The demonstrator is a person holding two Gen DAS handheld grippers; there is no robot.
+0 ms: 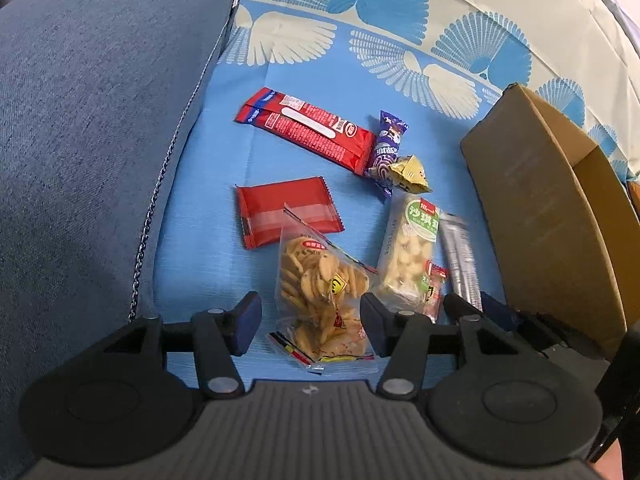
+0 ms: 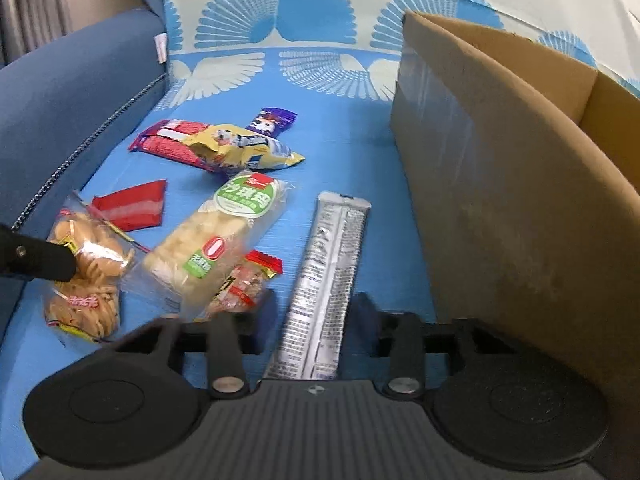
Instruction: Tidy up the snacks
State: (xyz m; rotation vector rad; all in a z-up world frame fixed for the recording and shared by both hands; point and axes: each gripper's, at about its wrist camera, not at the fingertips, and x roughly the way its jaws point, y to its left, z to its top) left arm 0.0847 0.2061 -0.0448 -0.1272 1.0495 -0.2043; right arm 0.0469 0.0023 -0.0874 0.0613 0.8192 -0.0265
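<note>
A blue sheet (image 1: 208,240) with white and blue fan shapes lies under the snacks. Far left sits a long red wrapper (image 1: 308,128), nearer a plain red packet (image 1: 280,208). A purple wrapper (image 1: 386,148) touches a gold one (image 1: 410,172). The silver stick pack (image 2: 328,272) carries dark print. The box (image 2: 500,200) at right is brown, the cushion (image 1: 88,120) at left dark blue.

Brown cardboard box (image 2: 500,184) cut off at right edge with interior unseen, red square wrapper (image 1: 286,210) partly covered by clear biscuit bag (image 1: 320,300), silver foil stick pack (image 2: 324,280) lower end hidden behind gripper body, small print illegible, right gripper (image 2: 312,308) fingertips motion-blurred.
</note>
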